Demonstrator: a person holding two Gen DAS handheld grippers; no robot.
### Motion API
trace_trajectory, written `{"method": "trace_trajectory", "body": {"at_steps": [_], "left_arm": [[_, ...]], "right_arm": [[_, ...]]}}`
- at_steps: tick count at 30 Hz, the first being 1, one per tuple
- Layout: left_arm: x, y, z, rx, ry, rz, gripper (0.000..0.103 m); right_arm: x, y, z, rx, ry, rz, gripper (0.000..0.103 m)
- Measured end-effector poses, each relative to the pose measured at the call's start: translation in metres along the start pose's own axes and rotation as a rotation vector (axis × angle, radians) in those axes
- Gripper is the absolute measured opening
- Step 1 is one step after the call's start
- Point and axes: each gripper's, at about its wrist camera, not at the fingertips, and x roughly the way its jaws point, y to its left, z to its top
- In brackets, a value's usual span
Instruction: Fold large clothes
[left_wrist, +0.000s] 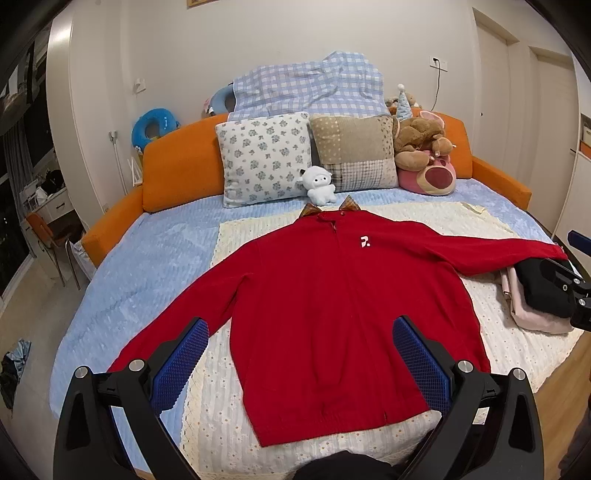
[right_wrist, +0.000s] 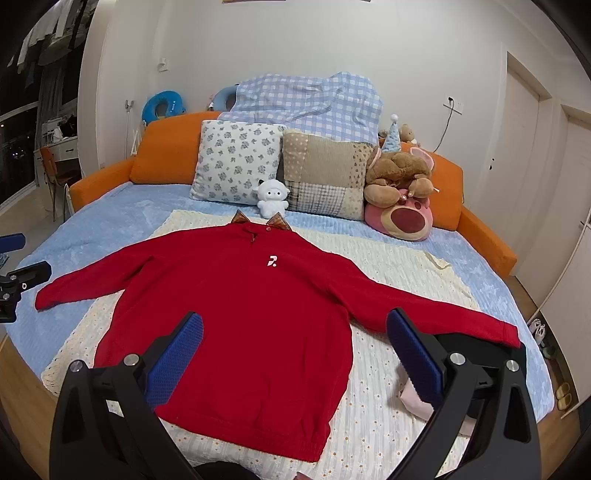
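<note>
Red zip-front fleece jacket (left_wrist: 332, 306) with a small white logo on the chest is laid out flat, front up, on a cream dotted blanket (left_wrist: 221, 417) that covers the middle of a big round bed with a light blue bedspread (left_wrist: 140, 266). Both sleeves are stretched out to the sides, and a plaid collar (left_wrist: 330, 207) pokes out at the far end by the neck. Left tool (left_wrist: 297, 365) hovers over the near hem with its blue-padded jaws spread wide, nothing between them, not touching the fabric as far as I can tell. Right tool (right_wrist: 293, 363) is the same deal: jaws spread, empty, hanging above the near right part of the jacket. Just under the right sleeve cuff there's a small stack of folded clothes, a black piece (left_wrist: 543, 291) on top of a pale pink one (left_wrist: 532, 317). At the far side, against the orange padded headboard (left_wrist: 177, 173), sit a floral pillow (left_wrist: 264, 158), a beige patchwork pillow (left_wrist: 356, 151), a little white plush (left_wrist: 319, 184), a brown plush bear (left_wrist: 419, 138) and a pink bear-face cushion (left_wrist: 430, 177). A blue checked blanket (left_wrist: 310, 86) is draped over the headboard.
</note>
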Motion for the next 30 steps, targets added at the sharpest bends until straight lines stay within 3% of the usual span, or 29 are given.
{"method": "trace_trajectory", "body": {"at_steps": [30], "left_arm": [[0.013, 0.0, -0.008, -0.018, 0.009, -0.01, 0.101]], "right_arm": [[0.012, 0.01, -0.005, -0.03, 0.01, 0.001, 0.098]]}}
